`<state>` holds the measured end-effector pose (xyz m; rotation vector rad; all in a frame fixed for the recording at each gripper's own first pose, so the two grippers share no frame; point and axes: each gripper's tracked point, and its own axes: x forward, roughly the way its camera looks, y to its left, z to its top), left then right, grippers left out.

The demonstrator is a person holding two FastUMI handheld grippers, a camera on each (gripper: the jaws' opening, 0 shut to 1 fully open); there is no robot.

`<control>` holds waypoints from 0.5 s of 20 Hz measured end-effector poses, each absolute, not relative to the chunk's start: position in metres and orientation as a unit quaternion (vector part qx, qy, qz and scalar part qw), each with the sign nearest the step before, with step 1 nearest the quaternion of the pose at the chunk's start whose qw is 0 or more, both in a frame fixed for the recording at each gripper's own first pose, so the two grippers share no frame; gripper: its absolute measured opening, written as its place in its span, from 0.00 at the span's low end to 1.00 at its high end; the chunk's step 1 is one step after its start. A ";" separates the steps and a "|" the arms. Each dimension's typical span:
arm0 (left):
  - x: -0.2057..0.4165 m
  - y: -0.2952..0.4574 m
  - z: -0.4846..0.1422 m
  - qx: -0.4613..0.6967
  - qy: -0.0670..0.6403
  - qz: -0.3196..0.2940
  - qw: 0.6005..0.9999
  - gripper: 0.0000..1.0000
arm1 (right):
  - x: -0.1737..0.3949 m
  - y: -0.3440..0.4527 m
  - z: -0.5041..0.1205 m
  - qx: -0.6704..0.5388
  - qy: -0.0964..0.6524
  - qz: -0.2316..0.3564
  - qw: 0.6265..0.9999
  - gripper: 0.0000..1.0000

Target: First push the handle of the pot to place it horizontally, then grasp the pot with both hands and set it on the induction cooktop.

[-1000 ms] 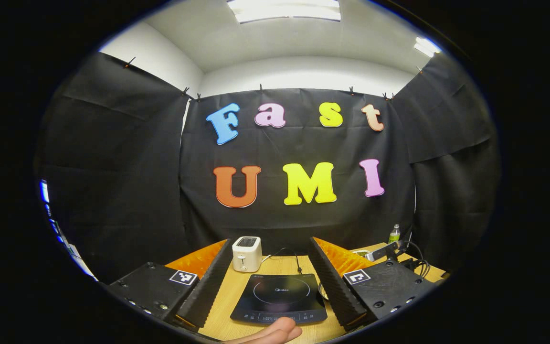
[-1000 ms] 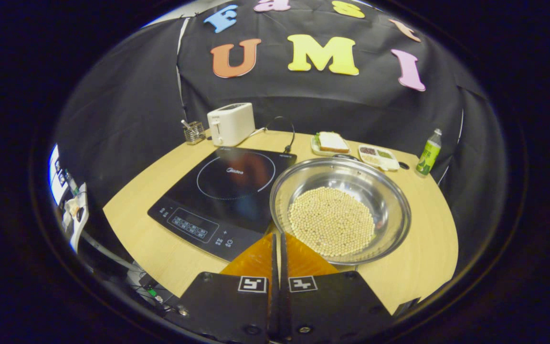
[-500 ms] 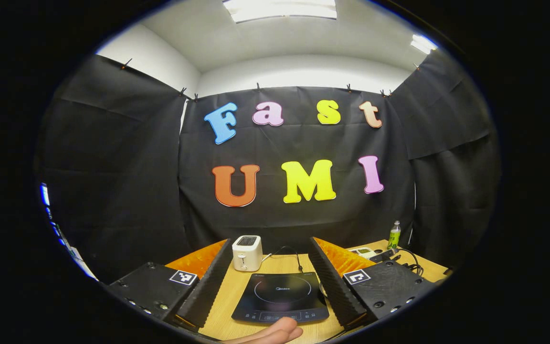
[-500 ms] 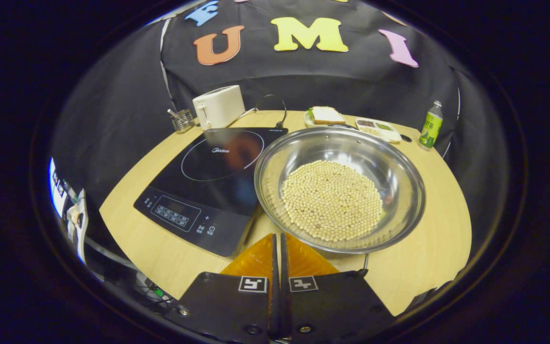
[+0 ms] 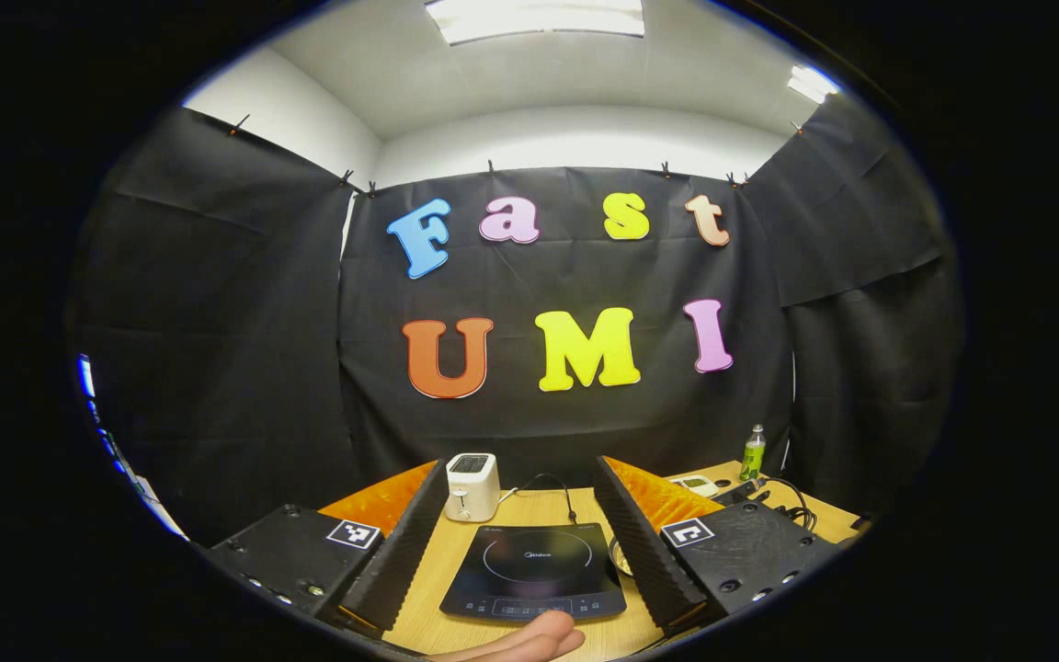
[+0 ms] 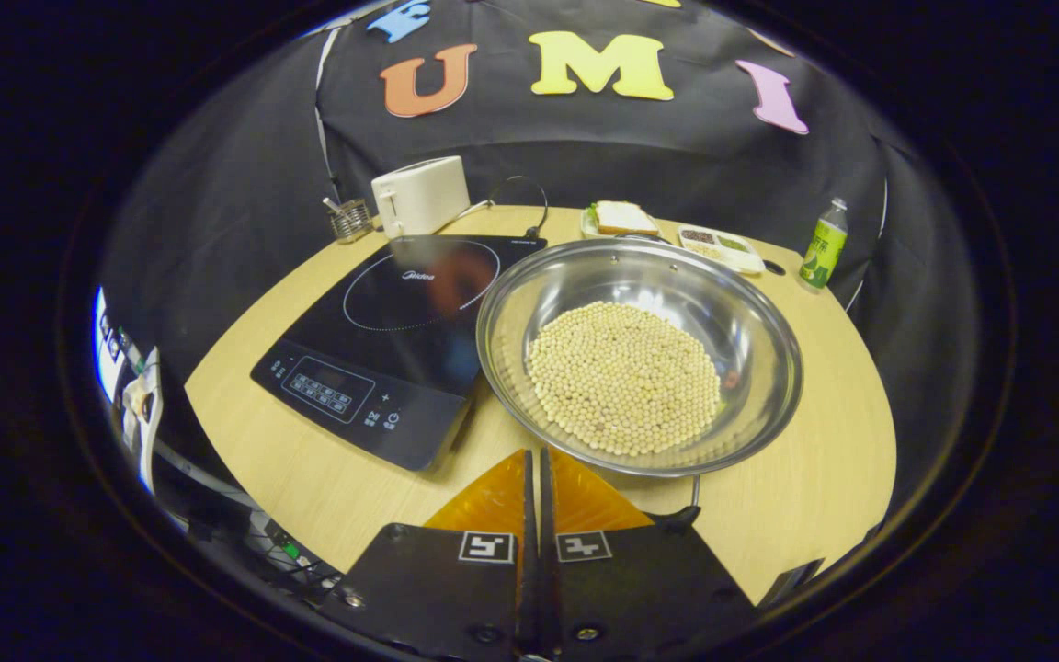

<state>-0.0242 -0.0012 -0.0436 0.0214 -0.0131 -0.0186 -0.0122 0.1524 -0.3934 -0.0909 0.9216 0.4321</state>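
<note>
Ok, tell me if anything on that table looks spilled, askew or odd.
Nothing looks spilled or damaged. The pot sits upright on the table beside the induction cooktop, its beans all inside. The cooktop lies at an angle to the table's near edge, which seems harmless.

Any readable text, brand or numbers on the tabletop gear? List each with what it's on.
No text can be read with confidence.
induction cooktop: brand mark and panel symbols too small to read.
bottle: label too blurred.
right gripper: square coded markers, no words.
</note>
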 end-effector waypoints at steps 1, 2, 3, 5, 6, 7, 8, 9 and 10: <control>-0.025 -0.001 -0.042 0.010 -0.008 -0.011 1.000 0.95 | -0.013 0.150 -0.393 -0.047 0.440 0.206 0.873 0.04; -0.025 -0.002 -0.041 0.011 -0.009 -0.011 1.000 0.95 | -0.014 0.147 -0.393 -0.050 0.441 0.205 0.873 0.04; -0.027 -0.002 -0.041 0.011 -0.009 -0.011 1.000 0.95 | -0.014 0.142 -0.393 -0.053 0.441 0.200 0.873 0.04; -0.026 -0.004 -0.041 0.012 -0.010 -0.012 1.000 0.95 | -0.014 0.135 -0.393 -0.060 0.441 0.193 0.875 0.04; -0.026 -0.006 -0.041 0.012 -0.009 -0.014 1.000 0.95 | -0.015 0.132 -0.392 -0.062 0.440 0.191 0.875 0.00; -0.026 -0.006 -0.042 0.013 -0.008 -0.014 1.000 0.95 | -0.015 0.129 -0.392 -0.064 0.440 0.190 0.875 0.04; -0.026 -0.007 -0.042 0.015 -0.008 -0.014 1.000 0.95 | -0.015 0.126 -0.392 -0.065 0.442 0.188 0.875 0.01; -0.026 -0.007 -0.043 0.016 -0.007 -0.014 1.000 0.95 | -0.015 0.122 -0.392 -0.065 0.443 0.185 0.875 0.01; -0.026 -0.009 -0.043 0.016 -0.007 -0.014 1.000 0.95 | -0.014 0.118 -0.392 -0.064 0.446 0.180 0.874 0.01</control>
